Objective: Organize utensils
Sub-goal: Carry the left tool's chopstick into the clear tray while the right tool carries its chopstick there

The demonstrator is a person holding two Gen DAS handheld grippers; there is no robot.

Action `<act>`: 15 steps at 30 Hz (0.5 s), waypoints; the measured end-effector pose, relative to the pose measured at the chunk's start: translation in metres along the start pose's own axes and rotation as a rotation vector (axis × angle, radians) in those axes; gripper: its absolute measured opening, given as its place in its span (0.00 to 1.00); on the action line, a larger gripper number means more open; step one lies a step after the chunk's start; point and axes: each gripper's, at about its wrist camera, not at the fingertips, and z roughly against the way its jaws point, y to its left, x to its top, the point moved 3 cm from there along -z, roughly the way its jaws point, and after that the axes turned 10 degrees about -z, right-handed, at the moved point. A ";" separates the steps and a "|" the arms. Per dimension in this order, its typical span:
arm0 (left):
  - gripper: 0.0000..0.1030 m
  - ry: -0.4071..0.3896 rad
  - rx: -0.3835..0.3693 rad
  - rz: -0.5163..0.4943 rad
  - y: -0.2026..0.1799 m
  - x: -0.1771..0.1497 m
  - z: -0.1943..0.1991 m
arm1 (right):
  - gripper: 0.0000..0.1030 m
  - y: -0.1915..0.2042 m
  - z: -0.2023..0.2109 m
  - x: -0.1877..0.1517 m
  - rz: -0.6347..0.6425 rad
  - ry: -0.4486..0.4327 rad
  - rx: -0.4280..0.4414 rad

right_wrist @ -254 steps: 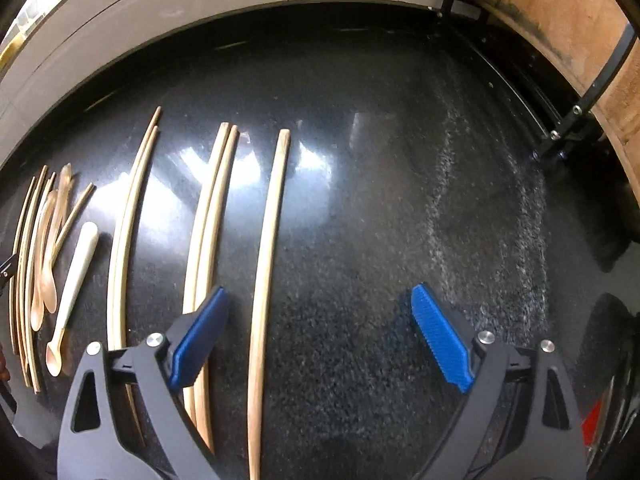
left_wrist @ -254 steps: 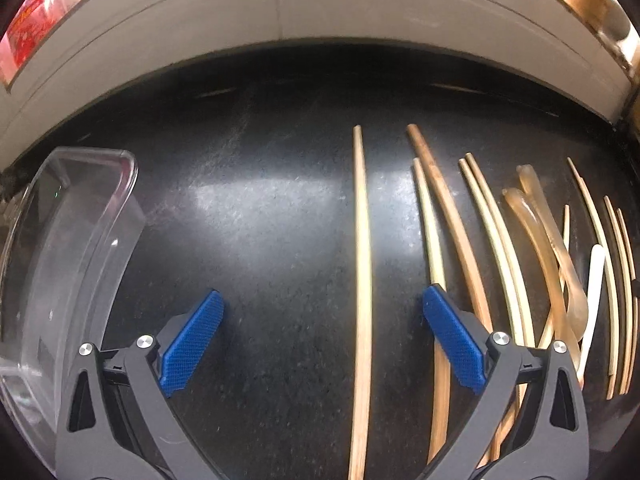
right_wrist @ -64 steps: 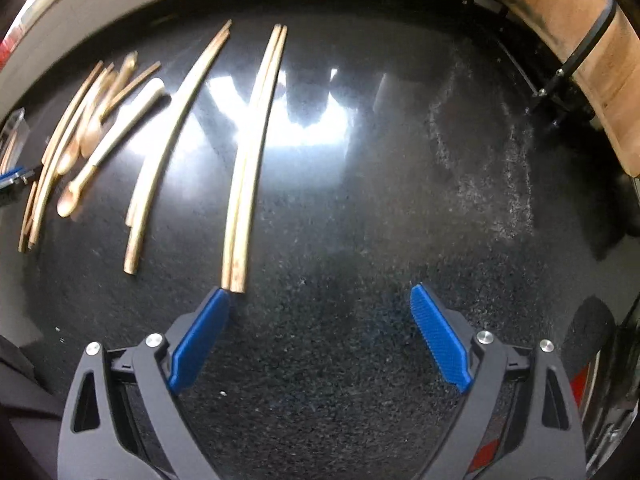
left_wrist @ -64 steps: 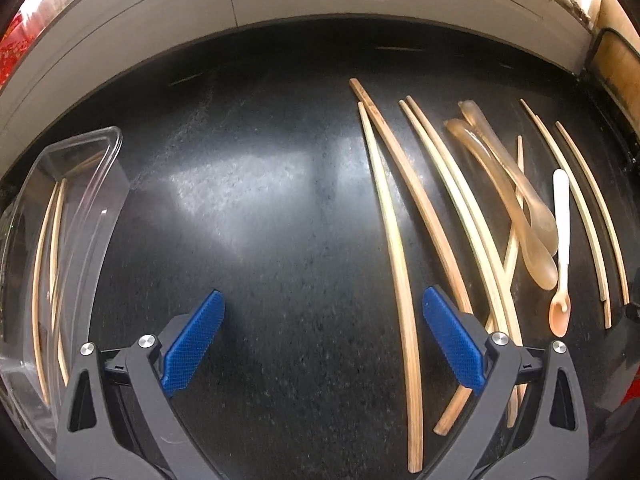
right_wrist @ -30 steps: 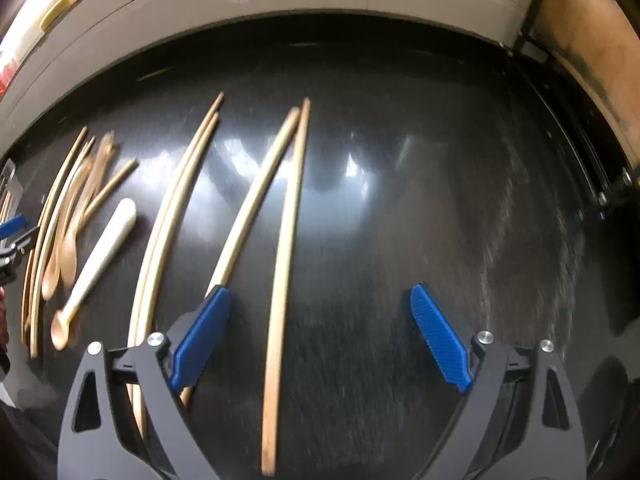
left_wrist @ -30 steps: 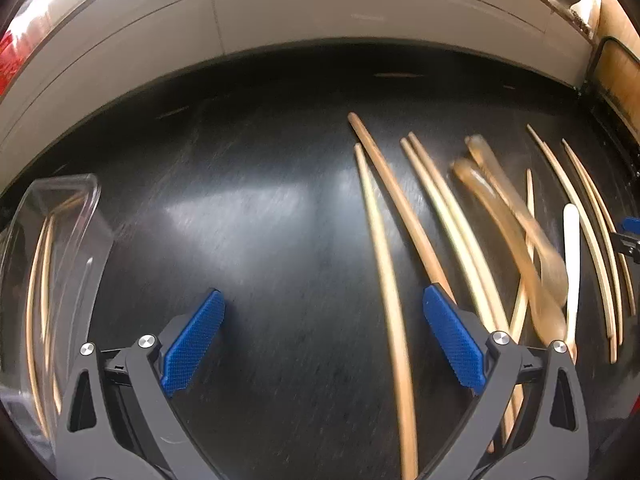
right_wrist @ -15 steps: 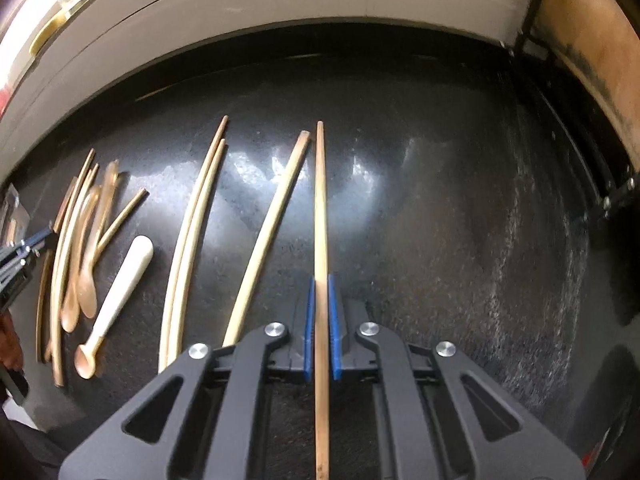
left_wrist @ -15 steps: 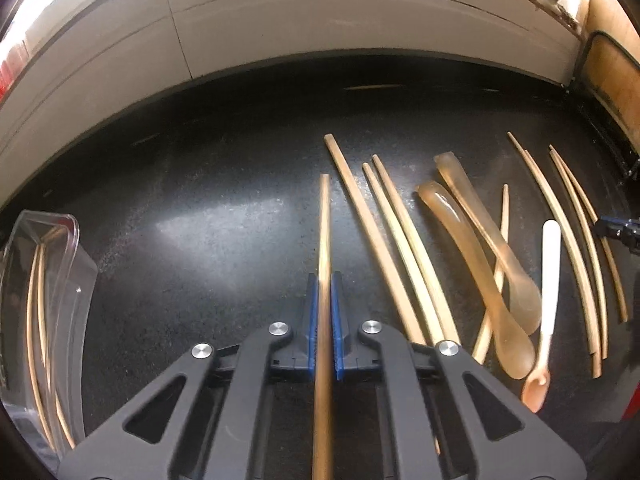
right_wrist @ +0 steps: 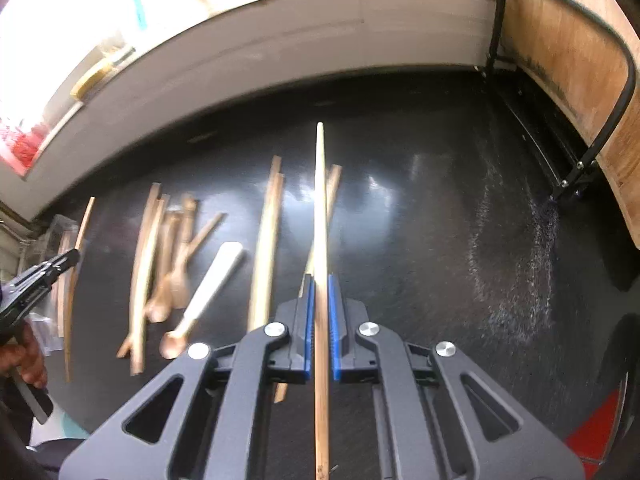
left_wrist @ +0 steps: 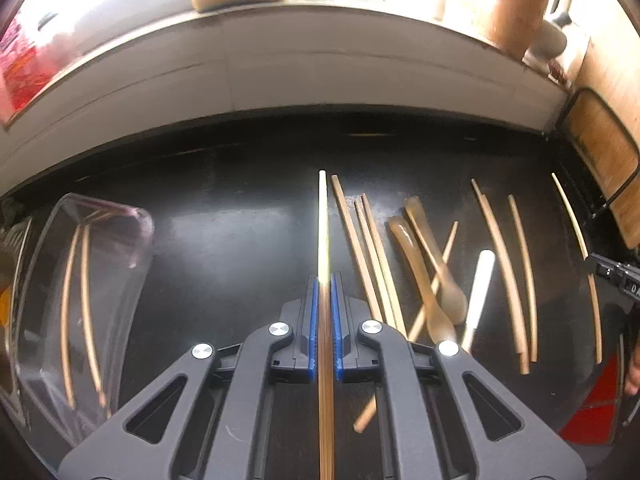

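Each tool clamps one chopstick lengthwise: left tool (left_wrist: pixel 325 316) on its chopstick (left_wrist: pixel 323 220), right tool (right_wrist: pixel 320 312) on another chopstick (right_wrist: pixel 320 200), likely bound for the clear container (left_wrist: pixel 132 240) on the black tabletop (left_wrist: pixel 224 240).

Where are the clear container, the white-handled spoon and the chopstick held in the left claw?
clear container (left_wrist: pixel 136 216), left wrist view, on its far rim corner.
white-handled spoon (left_wrist: pixel 480 280), left wrist view, mid-handle.
chopstick (left_wrist: pixel 323 232), left wrist view, on the shaft ahead of the pads.
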 end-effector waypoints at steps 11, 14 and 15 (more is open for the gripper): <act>0.05 -0.024 0.010 0.070 0.046 -0.016 0.082 | 0.07 0.119 0.045 -0.022 0.090 0.035 0.188; 0.05 -0.031 0.026 0.097 0.071 -0.026 0.103 | 0.07 0.172 0.049 -0.032 0.123 0.058 0.254; 0.05 -0.031 0.032 0.113 0.086 -0.029 0.110 | 0.07 0.196 0.049 -0.037 0.134 0.071 0.286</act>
